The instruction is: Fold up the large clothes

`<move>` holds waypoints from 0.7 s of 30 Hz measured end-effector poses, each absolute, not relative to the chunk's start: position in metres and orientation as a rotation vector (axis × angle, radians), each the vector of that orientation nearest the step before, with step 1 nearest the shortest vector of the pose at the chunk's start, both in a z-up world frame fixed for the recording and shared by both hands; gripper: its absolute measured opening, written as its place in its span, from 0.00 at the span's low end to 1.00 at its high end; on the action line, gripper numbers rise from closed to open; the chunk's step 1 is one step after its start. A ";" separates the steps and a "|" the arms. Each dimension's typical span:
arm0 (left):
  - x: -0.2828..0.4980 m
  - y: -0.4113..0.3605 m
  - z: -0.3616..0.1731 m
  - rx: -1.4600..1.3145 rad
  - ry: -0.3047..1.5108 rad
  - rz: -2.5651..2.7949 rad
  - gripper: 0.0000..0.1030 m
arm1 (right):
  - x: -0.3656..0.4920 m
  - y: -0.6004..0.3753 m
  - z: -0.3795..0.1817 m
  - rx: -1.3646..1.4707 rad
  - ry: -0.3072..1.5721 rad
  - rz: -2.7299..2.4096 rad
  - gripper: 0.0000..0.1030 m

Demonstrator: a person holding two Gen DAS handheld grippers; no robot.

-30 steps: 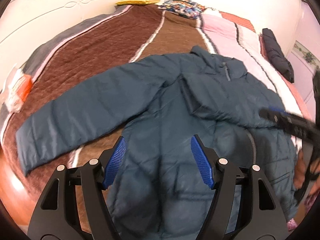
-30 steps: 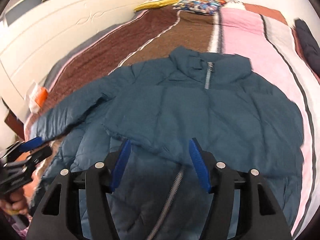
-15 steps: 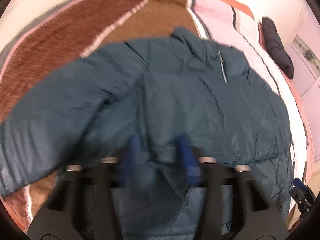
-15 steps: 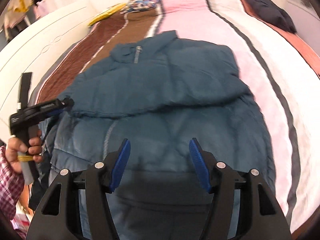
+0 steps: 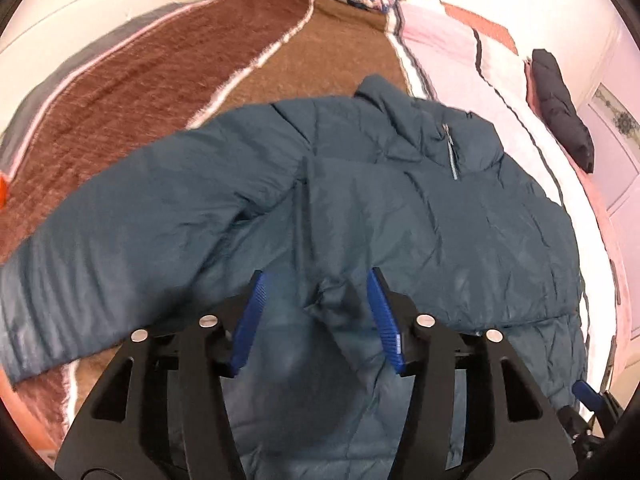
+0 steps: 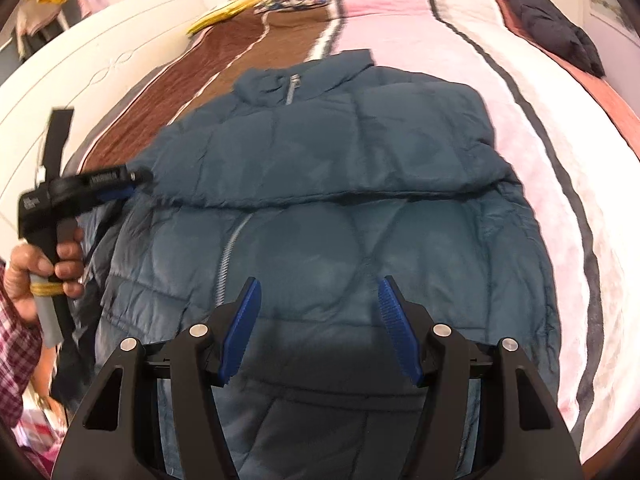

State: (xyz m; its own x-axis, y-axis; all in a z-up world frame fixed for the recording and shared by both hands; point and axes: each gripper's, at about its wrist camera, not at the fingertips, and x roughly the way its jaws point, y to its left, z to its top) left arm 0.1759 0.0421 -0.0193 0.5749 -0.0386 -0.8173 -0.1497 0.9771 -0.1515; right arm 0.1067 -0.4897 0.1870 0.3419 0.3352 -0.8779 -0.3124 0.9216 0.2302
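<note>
Teal puffer jacket lies zipper-up on striped bed blanket, one sleeve folded across chest, other sleeve out toward 9 o'clock. Left gripper jaws apart around the folded cuff (contact unclear). Right gripper open, empty, above hem.

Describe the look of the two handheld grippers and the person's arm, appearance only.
The left gripper and the right gripper match: black angular frames with triangular cutouts, silver round bolts, and ribbed blue fingers. From the side, the left one shows a black pistol-style body with white lettering and a grey handle bound with a yellowish band. The hand is bare; the sleeve is red-and-white plaid.
</note>
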 end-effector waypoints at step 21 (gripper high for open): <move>-0.011 0.271 -0.038 -0.670 0.872 0.485 0.60 | 0.067 -0.421 0.189 -0.104 1.186 0.569 0.59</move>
